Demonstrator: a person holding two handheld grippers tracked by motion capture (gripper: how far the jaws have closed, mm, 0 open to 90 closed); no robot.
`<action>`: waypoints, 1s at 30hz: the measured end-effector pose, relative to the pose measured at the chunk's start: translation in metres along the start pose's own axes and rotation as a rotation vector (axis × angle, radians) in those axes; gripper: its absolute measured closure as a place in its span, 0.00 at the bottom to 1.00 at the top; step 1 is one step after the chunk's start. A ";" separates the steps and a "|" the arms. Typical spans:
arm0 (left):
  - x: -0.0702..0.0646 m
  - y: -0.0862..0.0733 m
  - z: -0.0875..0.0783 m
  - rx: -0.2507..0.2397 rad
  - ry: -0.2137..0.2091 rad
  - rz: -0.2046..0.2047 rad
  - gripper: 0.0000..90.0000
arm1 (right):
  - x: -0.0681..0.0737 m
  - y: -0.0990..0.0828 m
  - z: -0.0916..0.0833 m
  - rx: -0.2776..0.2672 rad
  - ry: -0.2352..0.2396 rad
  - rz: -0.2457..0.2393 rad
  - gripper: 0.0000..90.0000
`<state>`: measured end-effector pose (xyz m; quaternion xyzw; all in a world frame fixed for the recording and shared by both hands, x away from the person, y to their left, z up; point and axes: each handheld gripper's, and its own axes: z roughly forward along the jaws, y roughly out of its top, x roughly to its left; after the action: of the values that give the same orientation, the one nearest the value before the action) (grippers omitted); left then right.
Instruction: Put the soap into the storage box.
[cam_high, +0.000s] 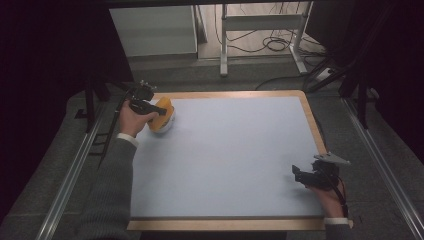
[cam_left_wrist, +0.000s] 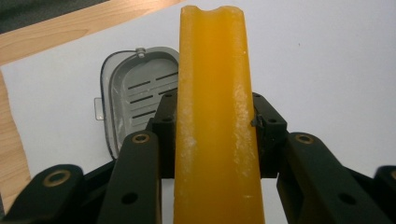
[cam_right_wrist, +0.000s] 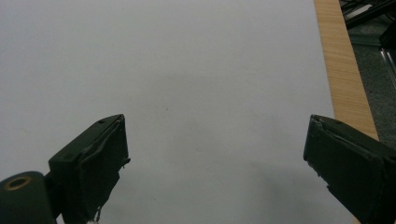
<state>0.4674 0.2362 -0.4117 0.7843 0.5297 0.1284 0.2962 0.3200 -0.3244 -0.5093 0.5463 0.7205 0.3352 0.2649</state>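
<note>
The left gripper (cam_left_wrist: 212, 135) is clamped on an orange bar of soap (cam_left_wrist: 215, 116), its jaws pressed against the bar's two long faces, with the bar standing up between them and its notched end pointing away from the camera. In the high view this gripper (cam_high: 152, 111) hangs over the far left corner of the pale blue table mat (cam_high: 230, 160), the soap (cam_high: 163, 114) carried just above a white soap dish (cam_high: 167, 125). From the left gripper view the dish (cam_left_wrist: 133, 93) lies beyond and to the left of the bar, a grey slotted drain tray sitting inside its rim.

The step in hand looks like placing the soap into the dish, or lifting it out; the pictures do not settle which. If it is going in, the next move calls for shifting the bar over the tray, turning it flat to match the long side of the dish, lowering until it rests on the slots, and only then releasing.

The right gripper (cam_high: 306, 176) waits near the front right corner of the mat, jaws spread wide and holding nothing (cam_right_wrist: 215, 154); beside it runs the wooden table edge (cam_right_wrist: 343, 70).

No brand, label or writing can be read on the soap, the dish or the grippers.
</note>
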 end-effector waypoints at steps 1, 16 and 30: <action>0.001 0.001 0.000 -0.002 0.000 -0.002 0.68 | 0.000 0.000 0.000 0.001 -0.001 0.001 0.07; 0.019 0.006 0.011 -0.002 -0.006 -0.057 0.68 | -0.002 0.000 -0.001 -0.001 -0.007 0.000 0.07; 0.027 0.009 0.020 -0.023 0.010 -0.104 0.68 | -0.003 -0.001 0.000 0.005 -0.008 0.005 0.07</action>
<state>0.4953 0.2522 -0.4251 0.7516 0.5698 0.1230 0.3087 0.3203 -0.3276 -0.5103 0.5502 0.7187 0.3320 0.2655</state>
